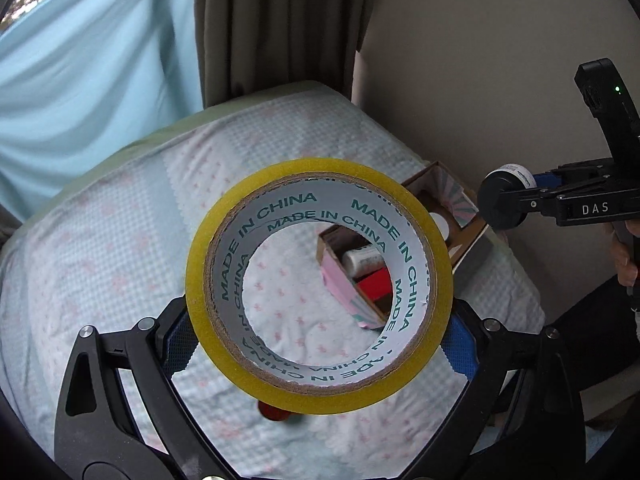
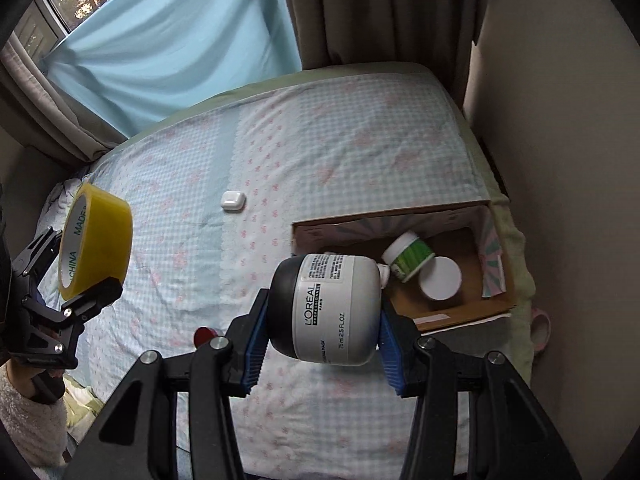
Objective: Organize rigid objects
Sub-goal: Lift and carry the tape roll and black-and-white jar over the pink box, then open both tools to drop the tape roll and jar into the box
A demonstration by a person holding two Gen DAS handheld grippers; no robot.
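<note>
L tongs (image 1: 320, 344) – tape roll (image 1: 320, 288), R tongs (image 2: 320, 344) – jar (image 2: 332, 308)

yellow tape roll (image 1: 320, 288) held on edge above the bed. white l'oréal jar (image 2: 334, 308) with black lid held sideways near the open cardboard box (image 2: 496, 300), which holds a green-label tub (image 2: 408, 256) and a white-lidded jar (image 2: 440, 278).

Soft, dim daylight is admitted through the window (image 2: 60, 4); edges are bent by fisheye distortion, corners blackened.
</note>
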